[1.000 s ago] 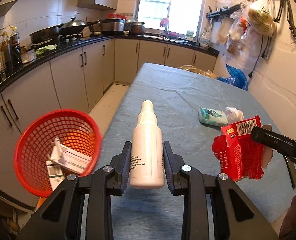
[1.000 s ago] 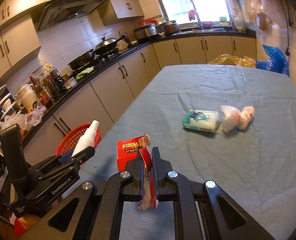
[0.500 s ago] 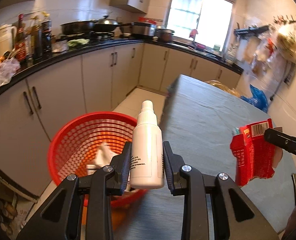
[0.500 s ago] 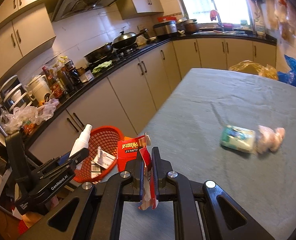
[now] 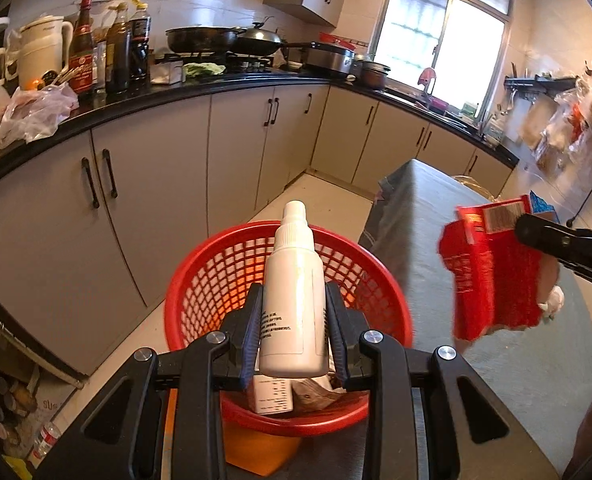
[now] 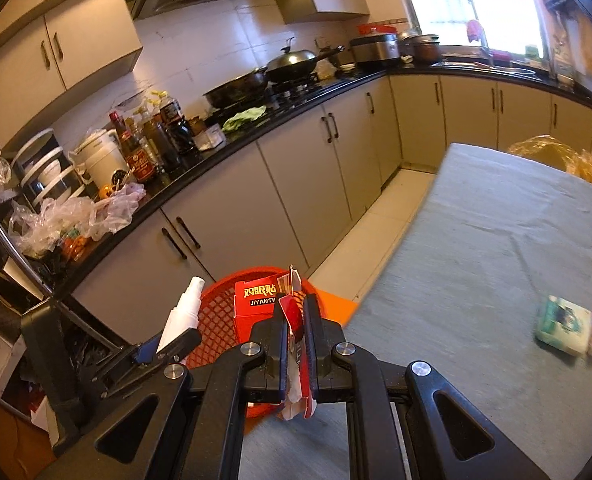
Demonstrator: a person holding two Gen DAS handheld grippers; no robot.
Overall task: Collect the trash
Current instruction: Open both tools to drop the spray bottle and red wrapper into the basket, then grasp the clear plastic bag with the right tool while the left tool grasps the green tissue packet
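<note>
white spray bottle (image 5: 294, 300) upright (over red basket (image 5: 200, 280)) | torn red carton (image 5: 492, 276)

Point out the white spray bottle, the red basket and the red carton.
white spray bottle (image 5: 294, 304), left wrist view, mid body.
red basket (image 5: 216, 268), left wrist view, inner mesh wall.
red carton (image 5: 492, 280), left wrist view, front face.

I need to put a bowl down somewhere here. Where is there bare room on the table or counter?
The grey table is bare from its near-left edge across the middle; only a green packet sits right, a yellow bag far back. The black counter is crowded with bottles, pans and bags.

Spray bottle (image 5: 294, 300) and red carton (image 5: 492, 276) now reach the basket (image 5: 200, 280).
</note>
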